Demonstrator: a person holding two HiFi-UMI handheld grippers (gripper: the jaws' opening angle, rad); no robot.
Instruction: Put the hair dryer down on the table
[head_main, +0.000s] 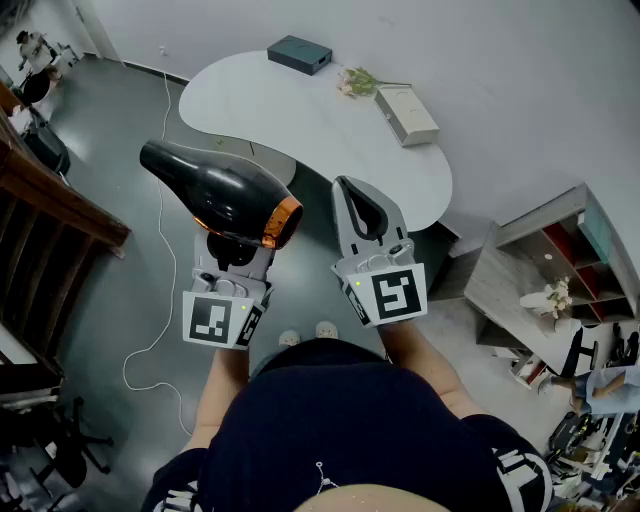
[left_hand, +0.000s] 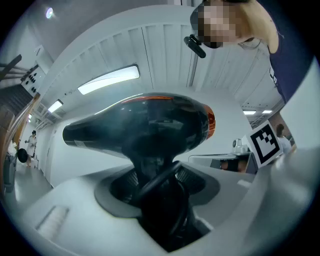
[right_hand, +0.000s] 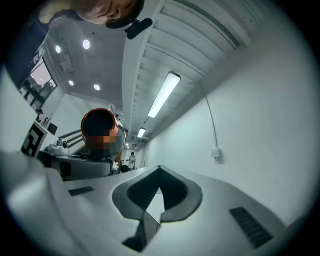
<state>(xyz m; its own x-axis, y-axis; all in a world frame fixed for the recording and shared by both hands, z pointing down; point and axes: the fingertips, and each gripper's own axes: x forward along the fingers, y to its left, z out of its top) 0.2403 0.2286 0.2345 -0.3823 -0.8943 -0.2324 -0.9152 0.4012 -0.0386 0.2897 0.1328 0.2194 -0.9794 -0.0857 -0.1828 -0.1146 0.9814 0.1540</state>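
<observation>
Jaws: left gripper (head_main: 236, 250) grips hair dryer (head_main: 222, 192) handle; right gripper (head_main: 350, 190) pinched, empty.

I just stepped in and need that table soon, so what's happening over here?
A person holds a two-jaw gripper in each hand. The left gripper has its jaws closed on the handle of a black hair dryer, held in the air short of the white table; it is not yet set down. The right gripper is beside it, jaws together and empty. A dark box, some flowers and a white box lie on the table's far side.
</observation>
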